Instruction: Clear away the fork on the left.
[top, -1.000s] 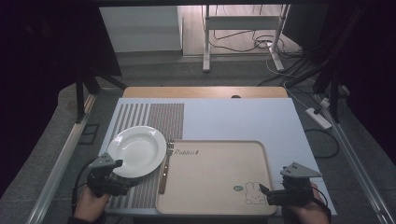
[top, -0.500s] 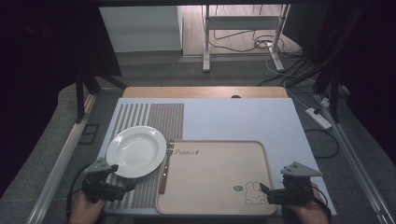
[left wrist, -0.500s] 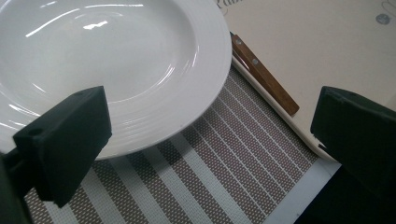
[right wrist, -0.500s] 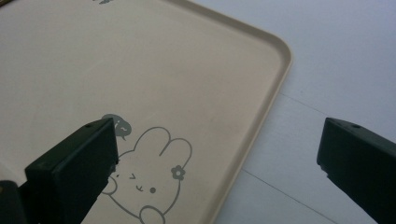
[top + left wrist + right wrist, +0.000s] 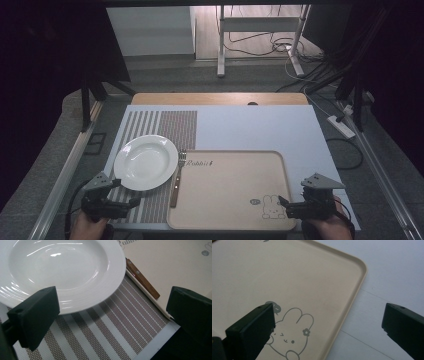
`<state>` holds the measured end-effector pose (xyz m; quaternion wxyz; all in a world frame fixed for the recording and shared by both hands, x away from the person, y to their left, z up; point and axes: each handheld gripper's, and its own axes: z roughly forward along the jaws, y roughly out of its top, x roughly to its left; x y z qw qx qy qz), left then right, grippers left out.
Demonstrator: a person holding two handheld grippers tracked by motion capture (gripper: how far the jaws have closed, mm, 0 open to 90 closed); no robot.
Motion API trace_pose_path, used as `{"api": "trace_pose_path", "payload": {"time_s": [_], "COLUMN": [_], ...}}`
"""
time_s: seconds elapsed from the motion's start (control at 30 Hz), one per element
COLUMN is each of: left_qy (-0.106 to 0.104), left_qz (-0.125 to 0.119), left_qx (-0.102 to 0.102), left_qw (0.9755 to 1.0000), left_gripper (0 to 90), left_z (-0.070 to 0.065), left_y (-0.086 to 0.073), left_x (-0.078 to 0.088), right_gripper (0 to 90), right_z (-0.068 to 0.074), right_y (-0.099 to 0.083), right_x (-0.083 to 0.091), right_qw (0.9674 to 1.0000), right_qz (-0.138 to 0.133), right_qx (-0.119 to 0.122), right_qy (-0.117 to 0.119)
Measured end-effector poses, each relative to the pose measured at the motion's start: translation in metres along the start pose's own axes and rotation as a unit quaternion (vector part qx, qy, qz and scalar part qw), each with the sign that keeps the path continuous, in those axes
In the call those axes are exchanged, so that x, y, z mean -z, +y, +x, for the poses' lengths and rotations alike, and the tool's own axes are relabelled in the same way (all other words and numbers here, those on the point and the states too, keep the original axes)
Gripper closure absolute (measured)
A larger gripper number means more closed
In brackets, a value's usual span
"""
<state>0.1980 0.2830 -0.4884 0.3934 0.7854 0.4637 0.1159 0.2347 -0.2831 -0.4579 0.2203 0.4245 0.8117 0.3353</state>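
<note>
The left gripper (image 5: 134, 201) sat at the near left corner of the table, its jaws spread wide and holding nothing, aimed up and to the right at the white plate (image 5: 145, 162). The plate rested on the striped placemat (image 5: 172, 123), its near rim just beyond the jaw tips, so the left hand was plainly the nearer one. A wooden-handled fork (image 5: 177, 178) lay between the plate and the beige tray (image 5: 230, 222), its long axis running away from the person. The right gripper (image 5: 282, 202), jaws equally wide and empty, hovered over the tray's near right corner by the rabbit drawing (image 5: 292, 338), well apart from the plate.
</note>
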Motion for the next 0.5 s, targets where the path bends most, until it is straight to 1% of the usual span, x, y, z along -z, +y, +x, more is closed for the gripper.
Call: {"api": "trace_pose_path", "payload": {"time_s": [0.17, 0.33, 0.5], "left_qy": [0.011, 0.015, 0.015], "left_qz": [-0.001, 0.000, 0.003], "left_qx": [0.000, 0.004, 0.005], "left_qw": [0.9999, 0.9999, 0.9999], "left_gripper": [0.0, 0.0, 0.0], "left_z": [-0.0007, -0.0003, -0.0005], "left_y": [-0.0039, -0.0069, -0.0071], "left_x": [0.0052, 0.0090, 0.0093], "right_gripper": [0.0, 0.0, 0.0], "right_z": [0.0004, 0.0010, 0.0009], "right_y": [0.0003, 0.0006, 0.0006], "right_x": [-0.0006, -0.0010, -0.0015], "right_qw": [1.0000, 1.0000, 1.0000], "right_qz": [0.002, 0.005, 0.008], "right_qx": [-0.001, 0.000, 0.004], "right_qy": [-0.003, -0.003, -0.004]}}
